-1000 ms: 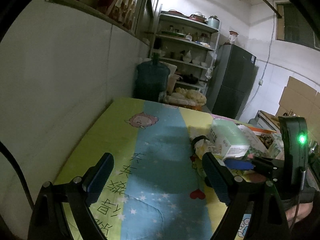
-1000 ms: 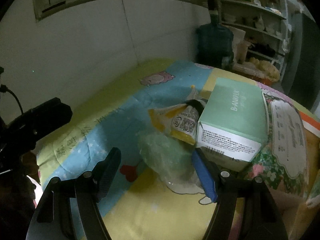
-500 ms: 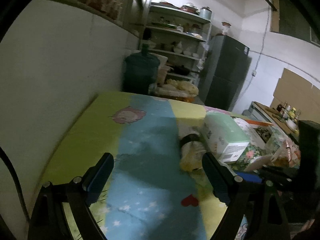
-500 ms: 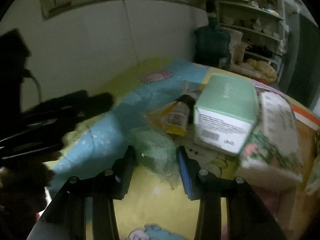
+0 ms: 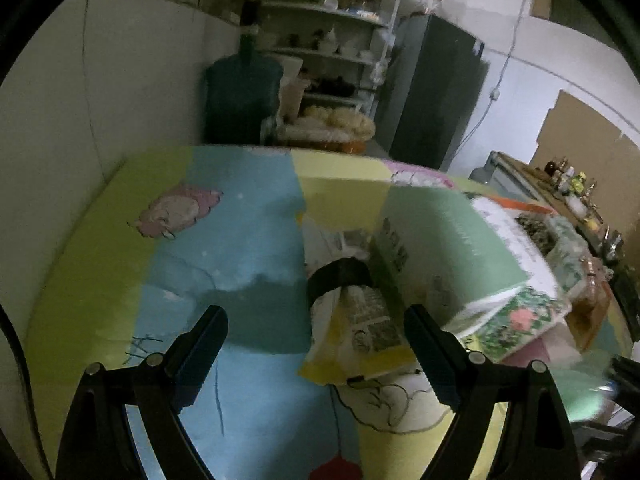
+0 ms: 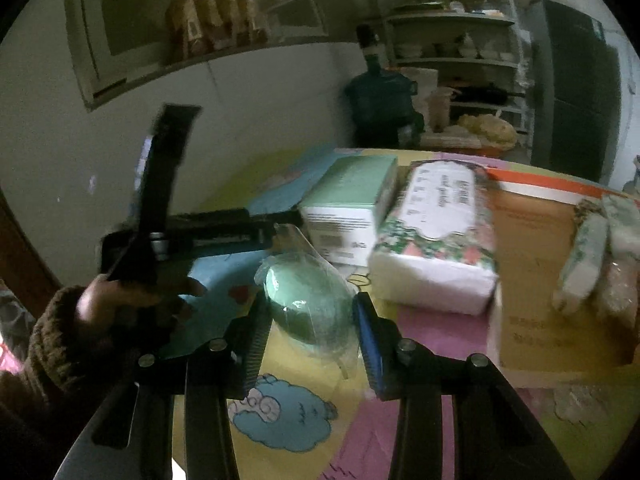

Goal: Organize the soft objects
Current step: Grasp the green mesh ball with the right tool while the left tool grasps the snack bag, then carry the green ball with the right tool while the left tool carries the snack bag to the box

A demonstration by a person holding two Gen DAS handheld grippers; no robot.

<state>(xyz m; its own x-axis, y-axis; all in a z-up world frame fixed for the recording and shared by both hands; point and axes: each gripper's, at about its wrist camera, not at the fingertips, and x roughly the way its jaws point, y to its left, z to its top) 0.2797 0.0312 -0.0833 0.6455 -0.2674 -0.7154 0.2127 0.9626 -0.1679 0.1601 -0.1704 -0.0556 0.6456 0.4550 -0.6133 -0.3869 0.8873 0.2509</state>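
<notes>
Wrist views, both grippers. I count one green box (image 6: 352,184), one floral tissue pack (image 6: 436,236), one yellow snack pouch (image 5: 356,336), one green soft object in clear wrap (image 6: 308,304) and one brown carton (image 6: 532,280), all lying on a patchwork cloth over the surface (image 5: 256,240).

Taking the green box as landmark: the tissue pack lies against its right side; the yellow snack pouch, with a black band around its upper part, lies just beside its left face; the brown carton sits farther right, beyond the tissue pack, with a few pale wrapped packets (image 6: 592,256) on its far end. The wrapped green object is in front of the box, nearer my right camera.

My right gripper (image 6: 308,344) has its fingers (image 6: 370,344) closed in on the wrapped green object, one pad on each flank, and the object sits squarely between them, bulging forward past the tips. It looks lifted off the cloth, though I cannot tell for sure.

My left gripper (image 5: 316,344) has its fingers (image 5: 200,348) spread wide and holds nothing; the pouch lies between them in view, closer to the right finger, touching neither. In the right view the left gripper reaches toward the box from the left.
</notes>
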